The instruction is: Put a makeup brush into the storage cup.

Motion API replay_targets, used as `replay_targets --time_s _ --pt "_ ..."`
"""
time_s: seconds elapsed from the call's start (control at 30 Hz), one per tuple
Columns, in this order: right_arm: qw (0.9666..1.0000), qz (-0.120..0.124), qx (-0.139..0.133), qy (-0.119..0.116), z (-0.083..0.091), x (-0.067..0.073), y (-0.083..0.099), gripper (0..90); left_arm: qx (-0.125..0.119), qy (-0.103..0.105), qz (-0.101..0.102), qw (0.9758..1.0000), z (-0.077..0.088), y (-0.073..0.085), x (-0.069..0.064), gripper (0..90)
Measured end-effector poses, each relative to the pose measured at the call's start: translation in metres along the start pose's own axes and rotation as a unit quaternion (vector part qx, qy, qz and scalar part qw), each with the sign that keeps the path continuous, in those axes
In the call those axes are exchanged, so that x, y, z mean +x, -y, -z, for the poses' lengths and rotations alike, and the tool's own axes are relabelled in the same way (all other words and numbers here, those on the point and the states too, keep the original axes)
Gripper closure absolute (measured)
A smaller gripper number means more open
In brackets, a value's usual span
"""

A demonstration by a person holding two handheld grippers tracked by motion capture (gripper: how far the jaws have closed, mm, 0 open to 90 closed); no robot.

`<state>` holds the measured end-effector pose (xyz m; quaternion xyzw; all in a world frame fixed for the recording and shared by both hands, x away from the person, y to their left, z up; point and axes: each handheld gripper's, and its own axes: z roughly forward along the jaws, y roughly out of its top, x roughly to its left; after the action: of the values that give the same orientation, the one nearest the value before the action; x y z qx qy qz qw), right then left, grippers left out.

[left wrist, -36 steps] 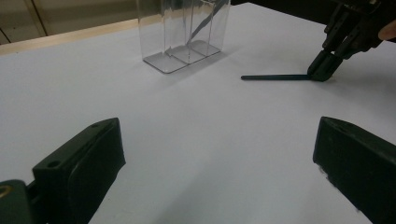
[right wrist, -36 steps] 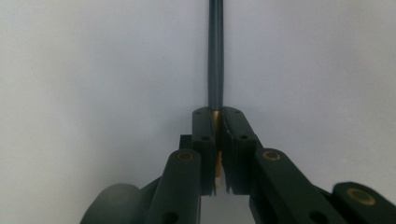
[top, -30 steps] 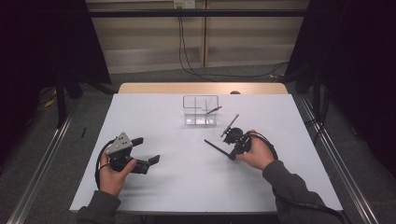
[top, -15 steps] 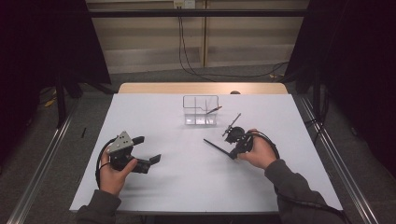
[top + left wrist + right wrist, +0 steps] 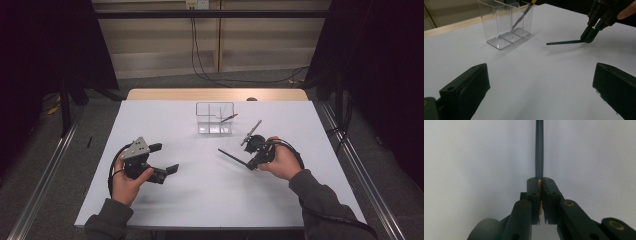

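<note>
Tongs in the person's right hand (image 5: 282, 160) are clamped tight on one end of a thin dark stick with a yellowish butt end (image 5: 539, 150); in the right gripper view the two black jaws meet around that yellow end and the stick runs straight up toward twelve o'clock over the white table (image 5: 474, 157). Seen from the high view, the right tongs (image 5: 250, 165) sit at about four o'clock from the table's middle, and the dark stick (image 5: 232, 158) juts out toward ten o'clock, low over the surface; whether its tip touches the table cannot be told.

Over at about eight o'clock, the left tongs (image 5: 165, 159) stand wide apart with nothing between them, held in the left hand (image 5: 127, 182) just above the table; the left gripper view shows only bare table between the two black jaws.

At roughly twelve o'clock from the middle stands a clear plastic divided box (image 5: 215, 119), upright, well apart from both tongs. A second thin stick (image 5: 522, 16) leans in one of its compartments, its top poking over the rim.
</note>
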<state>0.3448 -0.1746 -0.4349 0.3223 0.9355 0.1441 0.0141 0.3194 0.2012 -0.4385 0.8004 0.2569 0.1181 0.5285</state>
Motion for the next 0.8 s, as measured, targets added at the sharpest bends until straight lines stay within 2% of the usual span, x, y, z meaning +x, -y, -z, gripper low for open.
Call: replay_targets --time_s 0.07,0.3,0.6,0.73,0.8 --pt "1.0 -0.001 0.0 -0.004 0.002 0.001 0.0 84.6 -0.002 0.004 -0.001 1.0 -0.003 -0.002 -0.001 0.6" --pt "0.9998 0.022 0.0 -0.004 0.003 0.005 -0.002 84.6 0.004 0.017 -0.011 0.9998 -0.009 -0.008 -0.002 0.6" --pt "0.9996 0.028 -0.001 -0.005 0.006 0.009 -0.003 84.6 0.003 0.029 -0.014 0.9995 -0.015 -0.014 -0.003 0.5" --pt "0.9994 0.034 0.004 -0.011 0.008 0.014 -0.004 84.6 0.012 0.03 -0.015 0.9994 -0.019 -0.014 -0.004 0.5" --pt "0.999 0.042 0.002 -0.011 0.009 0.015 -0.004 84.6 0.012 0.039 -0.016 0.999 -0.022 -0.014 -0.005 0.5"
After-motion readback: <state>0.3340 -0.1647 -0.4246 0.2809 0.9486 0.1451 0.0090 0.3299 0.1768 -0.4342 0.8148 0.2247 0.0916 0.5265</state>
